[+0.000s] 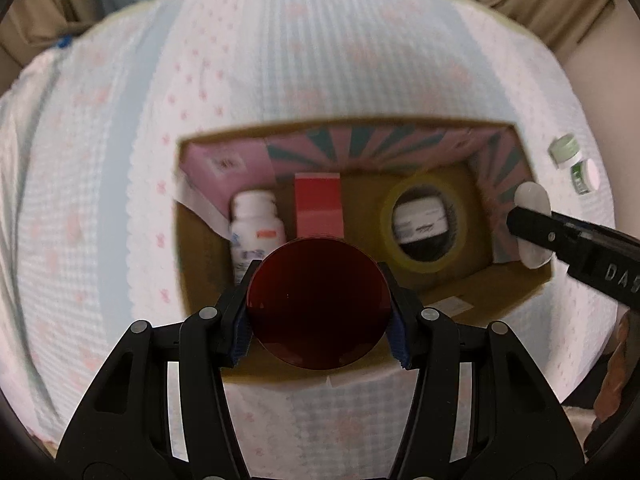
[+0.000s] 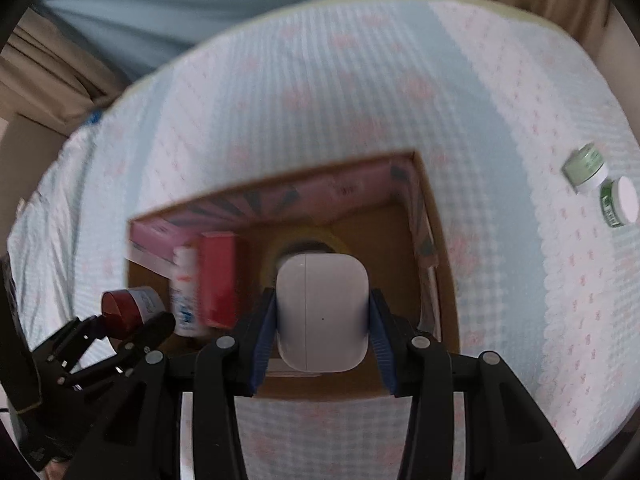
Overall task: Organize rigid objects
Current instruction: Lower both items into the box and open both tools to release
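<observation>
Left gripper (image 1: 319,304) clamped on a round jar with a dark red lid (image 1: 319,303), lid facing the camera, blue pads pressed against its sides. Held above the near-left part of an open cardboard box (image 1: 500,280), likely so that the jar can go down into the free floor in front of the items already stowed. Right gripper (image 2: 322,316) closed on a white earbud case (image 2: 322,314), rounded and glossy, gripped across its narrow width, probably because the smooth shell gives little else to hold. Poised over the right half of the box, above or just in front of a roll of yellowish tape (image 1: 423,227) lying flat on the box floor.

Already inside, along the far wall: a pink carton (image 1: 228,172) leaning in the left corner, a white pill bottle (image 1: 256,226) beside it, then a red carton (image 1: 319,208) standing upright. Packed side by side toward the back, seemingly to leave the front free.

Box resting on a quilted, pink-dotted cover (image 1: 100,160) over the worktop. Still outside, well to the right of the box: two small green-and-white jars (image 2: 600,186), touching or nearly so, one on its side. Presumably next in line once both held items are set down.

Main risk, as a judgement: both grippers entering the box together and bumping.
</observation>
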Available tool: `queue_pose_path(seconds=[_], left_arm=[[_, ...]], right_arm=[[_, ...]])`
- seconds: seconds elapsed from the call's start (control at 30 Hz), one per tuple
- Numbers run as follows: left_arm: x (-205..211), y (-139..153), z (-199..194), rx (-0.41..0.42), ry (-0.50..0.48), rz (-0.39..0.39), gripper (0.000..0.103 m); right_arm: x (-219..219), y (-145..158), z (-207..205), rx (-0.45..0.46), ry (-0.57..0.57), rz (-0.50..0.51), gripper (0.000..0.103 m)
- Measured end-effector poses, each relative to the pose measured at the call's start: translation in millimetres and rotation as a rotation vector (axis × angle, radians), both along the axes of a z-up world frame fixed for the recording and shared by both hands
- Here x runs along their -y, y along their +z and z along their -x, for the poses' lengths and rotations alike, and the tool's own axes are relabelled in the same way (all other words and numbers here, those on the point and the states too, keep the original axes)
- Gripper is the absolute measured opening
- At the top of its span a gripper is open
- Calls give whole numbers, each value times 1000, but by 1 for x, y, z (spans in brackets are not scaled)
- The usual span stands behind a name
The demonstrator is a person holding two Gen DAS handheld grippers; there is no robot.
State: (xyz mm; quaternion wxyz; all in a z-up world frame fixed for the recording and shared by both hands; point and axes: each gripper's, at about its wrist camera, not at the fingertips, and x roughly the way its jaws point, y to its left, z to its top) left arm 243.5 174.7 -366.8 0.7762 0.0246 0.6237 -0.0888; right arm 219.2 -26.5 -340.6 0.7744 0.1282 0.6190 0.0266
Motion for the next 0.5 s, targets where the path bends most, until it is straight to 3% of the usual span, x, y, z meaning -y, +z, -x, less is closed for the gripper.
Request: queue_pose_path(seconds=[0.2, 0.5], left_arm=[[19, -33, -7, -60, -17, -1, 50], [42, -39, -20, -74, -69, -3, 51]], right_arm=[[10, -40, 2, -61, 33, 45, 41], [6, -51, 4, -57, 156, 145, 41]])
